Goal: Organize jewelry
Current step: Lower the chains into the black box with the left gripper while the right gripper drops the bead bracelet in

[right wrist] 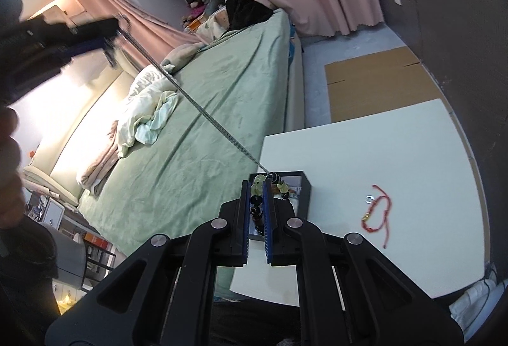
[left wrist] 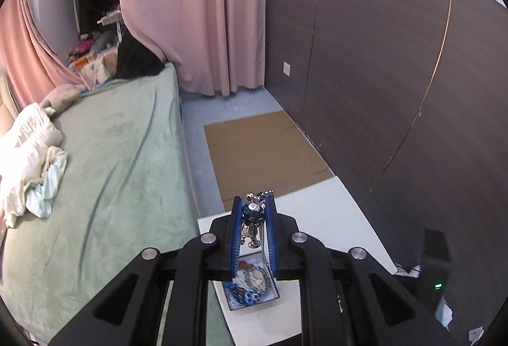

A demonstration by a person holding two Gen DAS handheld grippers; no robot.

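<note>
My left gripper is shut on a silver pendant with a dark blue stone, held high above the white table. Its silver chain runs taut down toward the right gripper. An open jewelry box with several pieces lies on the table below. My right gripper is shut on a beaded bracelet of green and dark beads, just over the black box. The left gripper also shows blurred at the upper left of the right wrist view. A red cord bracelet lies on the table to the right.
A bed with a green cover lies left of the table, with crumpled white bedding. Flat cardboard lies on the floor beyond. A dark wall panel runs along the right. A black device with a green light stands beside the table.
</note>
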